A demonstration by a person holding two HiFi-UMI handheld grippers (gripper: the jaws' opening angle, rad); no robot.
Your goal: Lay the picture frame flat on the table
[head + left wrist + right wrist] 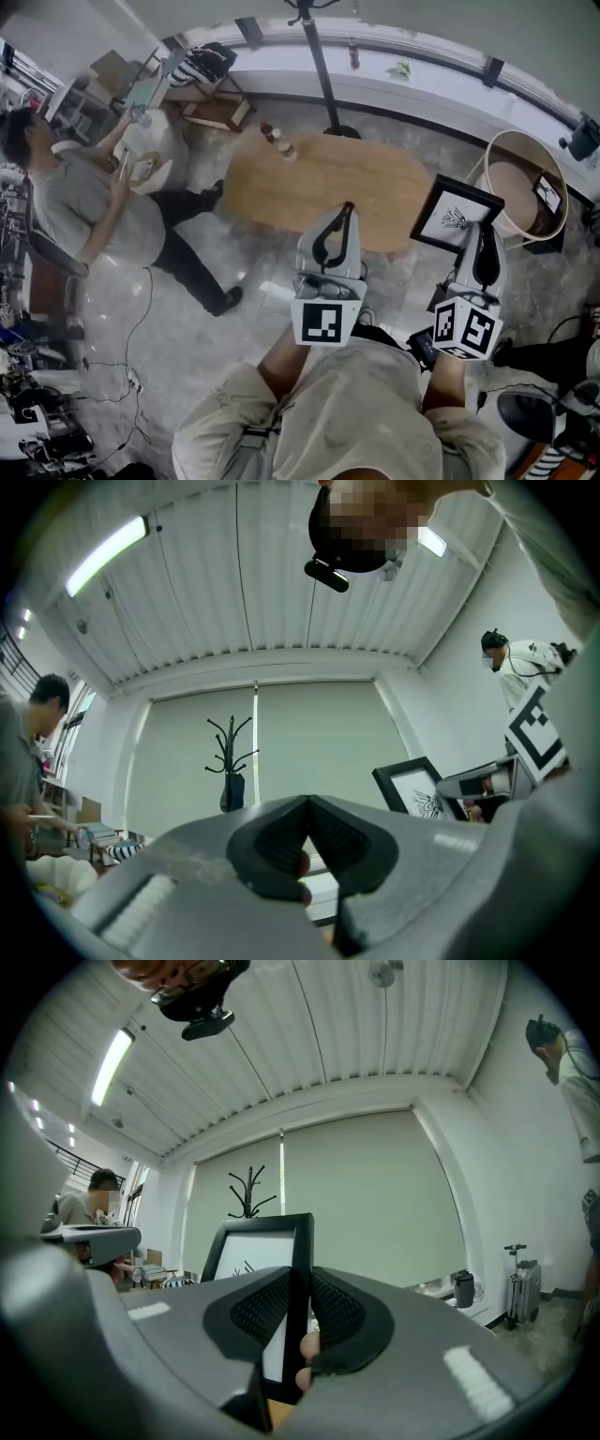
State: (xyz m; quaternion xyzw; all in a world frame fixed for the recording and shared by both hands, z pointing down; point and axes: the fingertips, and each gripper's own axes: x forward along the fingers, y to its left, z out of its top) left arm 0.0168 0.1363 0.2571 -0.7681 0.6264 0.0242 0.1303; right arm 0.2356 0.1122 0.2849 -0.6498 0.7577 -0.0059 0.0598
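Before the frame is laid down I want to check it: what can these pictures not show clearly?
- Bottom edge of the picture frame: right gripper view, behind the right gripper.
- Whether the frame rests on the table: head view, the gripper covers its lower edge.
- Small items on the table: head view, too small to identify.

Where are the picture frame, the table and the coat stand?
picture frame (456,217), head view, its white middle.
table (319,183), head view, bare wooden top.
coat stand (319,66), head view, black pole.
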